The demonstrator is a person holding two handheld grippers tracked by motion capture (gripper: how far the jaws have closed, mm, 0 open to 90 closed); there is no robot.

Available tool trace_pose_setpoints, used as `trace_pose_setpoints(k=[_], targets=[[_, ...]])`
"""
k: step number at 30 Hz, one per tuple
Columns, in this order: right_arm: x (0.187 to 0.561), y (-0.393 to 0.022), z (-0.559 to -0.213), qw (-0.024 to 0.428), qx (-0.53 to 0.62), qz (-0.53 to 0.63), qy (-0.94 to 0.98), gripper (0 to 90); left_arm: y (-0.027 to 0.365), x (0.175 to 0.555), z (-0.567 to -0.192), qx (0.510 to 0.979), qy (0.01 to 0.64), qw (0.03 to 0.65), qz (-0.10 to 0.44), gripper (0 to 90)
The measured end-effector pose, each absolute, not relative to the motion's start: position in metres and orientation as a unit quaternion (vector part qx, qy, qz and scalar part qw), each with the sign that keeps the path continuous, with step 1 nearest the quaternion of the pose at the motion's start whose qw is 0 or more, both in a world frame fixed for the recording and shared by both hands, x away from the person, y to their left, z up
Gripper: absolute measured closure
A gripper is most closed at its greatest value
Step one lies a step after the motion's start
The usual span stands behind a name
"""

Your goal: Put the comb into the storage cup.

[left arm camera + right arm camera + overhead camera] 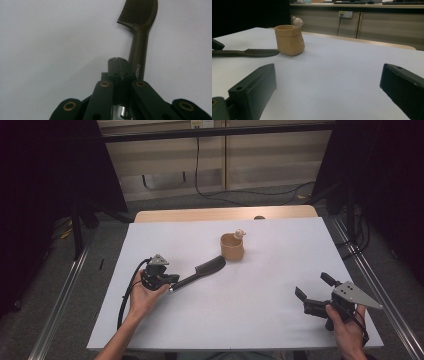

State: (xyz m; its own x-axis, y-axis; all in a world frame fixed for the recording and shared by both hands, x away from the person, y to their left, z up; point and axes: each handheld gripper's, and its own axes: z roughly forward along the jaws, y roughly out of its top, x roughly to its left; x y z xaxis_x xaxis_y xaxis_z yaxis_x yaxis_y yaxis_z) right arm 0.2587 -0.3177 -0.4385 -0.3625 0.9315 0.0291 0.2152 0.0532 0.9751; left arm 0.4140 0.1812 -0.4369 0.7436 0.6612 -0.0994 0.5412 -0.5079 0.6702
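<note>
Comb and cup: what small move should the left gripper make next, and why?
Probably open the jaws and shift them sideways onto the handle. The left gripper is shut with nothing between its jaws, and the comb lies flat on the white table just beside them. The tan cup stands upright past the comb's toothed end; the right gripper waits open, apart.

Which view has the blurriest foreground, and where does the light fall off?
Right gripper view: its own jaws are soft, while the tan cup is sharp. Left gripper view: crisp comb, with the white sheet shading darker toward the bottom. High view: evenly lit table, black surroundings.
</note>
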Motion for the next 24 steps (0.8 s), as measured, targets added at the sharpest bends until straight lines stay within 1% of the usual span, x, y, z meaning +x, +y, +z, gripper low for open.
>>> trace_pose_setpoints(k=[17,24], targets=[[0.2586,-0.3181,-0.4383,0.343,0.449,0.522,0.638,0.1,0.1796,0.4123,-0.4371,0.865,0.342,0.359,0.079,90.0],[0.2587,-0.3181,-0.4384,0.344,0.449,0.522,0.638,0.1,0.1841,0.4130,-0.4345,0.857,0.340,0.376,0.090,90.0]])
